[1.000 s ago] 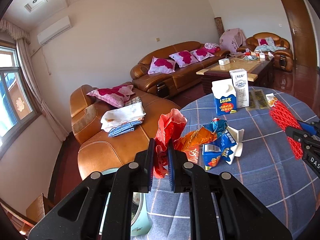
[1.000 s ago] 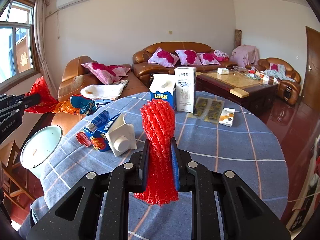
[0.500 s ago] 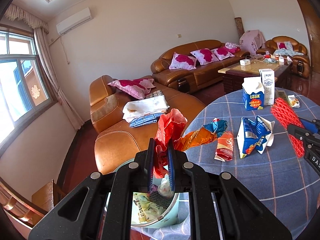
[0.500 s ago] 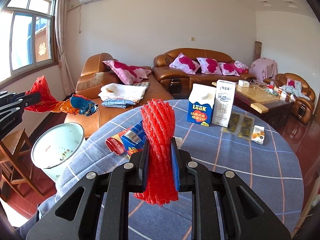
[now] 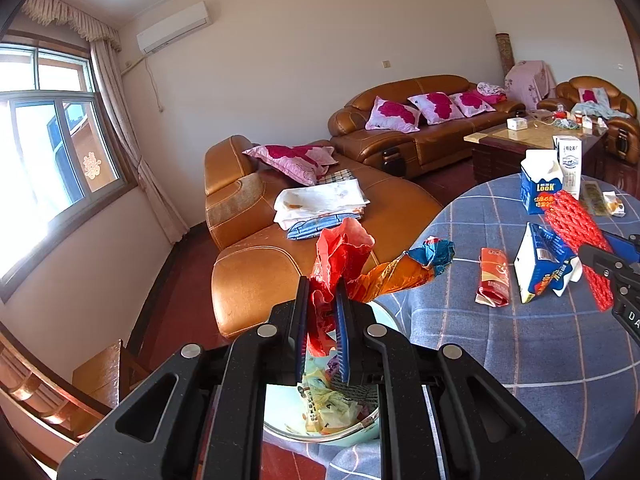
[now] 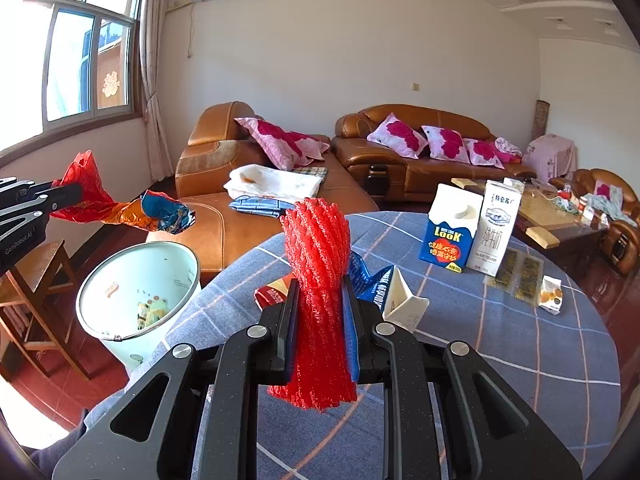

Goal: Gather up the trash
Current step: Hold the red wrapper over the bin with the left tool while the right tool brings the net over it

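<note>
Wrapper, light and crinkly, hangs pinched at its neck in the left gripper (right gripper clamps springy red netting).

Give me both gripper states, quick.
Left gripper: closed on the red snack wrapper, above the bin.
Right gripper: closed on the red foam net.

Both wrist views face the sofas (left from above the bin), sharing the table.
</note>
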